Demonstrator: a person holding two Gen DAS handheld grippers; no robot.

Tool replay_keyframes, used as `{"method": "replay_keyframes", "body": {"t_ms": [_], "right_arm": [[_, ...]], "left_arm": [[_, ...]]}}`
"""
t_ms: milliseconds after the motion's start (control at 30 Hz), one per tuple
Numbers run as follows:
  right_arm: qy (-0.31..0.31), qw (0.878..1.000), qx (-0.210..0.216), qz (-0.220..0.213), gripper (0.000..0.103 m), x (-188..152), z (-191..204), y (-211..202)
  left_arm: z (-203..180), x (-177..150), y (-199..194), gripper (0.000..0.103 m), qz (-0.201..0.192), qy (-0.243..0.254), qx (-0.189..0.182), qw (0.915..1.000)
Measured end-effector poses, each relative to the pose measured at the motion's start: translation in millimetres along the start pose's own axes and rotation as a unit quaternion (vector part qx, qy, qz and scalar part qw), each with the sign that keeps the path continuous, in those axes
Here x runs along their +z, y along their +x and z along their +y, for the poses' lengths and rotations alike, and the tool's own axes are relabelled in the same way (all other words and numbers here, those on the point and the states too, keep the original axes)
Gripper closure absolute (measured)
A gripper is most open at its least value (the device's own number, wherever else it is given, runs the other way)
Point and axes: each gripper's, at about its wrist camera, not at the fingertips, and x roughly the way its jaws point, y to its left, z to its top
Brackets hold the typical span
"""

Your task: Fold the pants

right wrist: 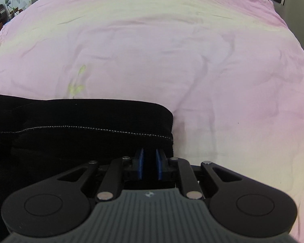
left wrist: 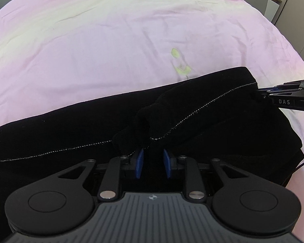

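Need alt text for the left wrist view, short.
The left gripper, blue pads closed on a bunched fold of black fabric pants with a white dashed seam, works over a pink bedsheet. The right gripper pinches the pants' far right end; a yellow-green mark shows on the sheet.

Right claw (right wrist: 150, 165), blue pads (right wrist: 140, 163) close together, pinching the near edge of black pants (right wrist: 87, 121) by their right end. White stitch line crosses the cloth. Pink bed sheet (right wrist: 172, 50), wrinkled, with a yellowish stain (right wrist: 77, 85).
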Motion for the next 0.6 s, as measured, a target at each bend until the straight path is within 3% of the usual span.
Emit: {"method": "replay_keyframes", "body": {"t_ms": [133,167,233,367,467,600], "right_arm": [[0.022,1.000,0.005,-0.020,0.091,-0.8,-3.1,-30.5],[0.029,0.999,0.010,-0.031,0.081,-3.0,-4.5,-42.0],[0.028,0.998,0.021,-0.047,0.072,-13.1,-3.6,-68.1],[-0.007,0.998,0.042,-0.041,0.072,-35.3,11.1,-100.5],[-0.032,0.998,0.046,-0.007,0.079,-58.1,27.2,-110.2],[-0.055,0.997,0.046,0.010,0.079,-85.3,39.3,-98.3]], "left_arm": [[0.2,-2.2,-22.4,0.073,-0.012,-0.005,-0.009,0.9999],[0.2,-4.8,-29.7,0.073,-0.015,-0.004,-0.013,0.9998],[-3.1,-12.6,-47.3,0.073,-0.031,0.001,-0.026,0.9992],[-17.1,-22.3,-65.8,0.073,-0.036,0.019,-0.042,0.9983],[-31.4,-27.0,-61.8,0.072,-0.031,0.036,-0.024,0.9986],[-29.9,-30.3,-39.3,0.070,0.004,0.001,-0.024,0.9997]]}}
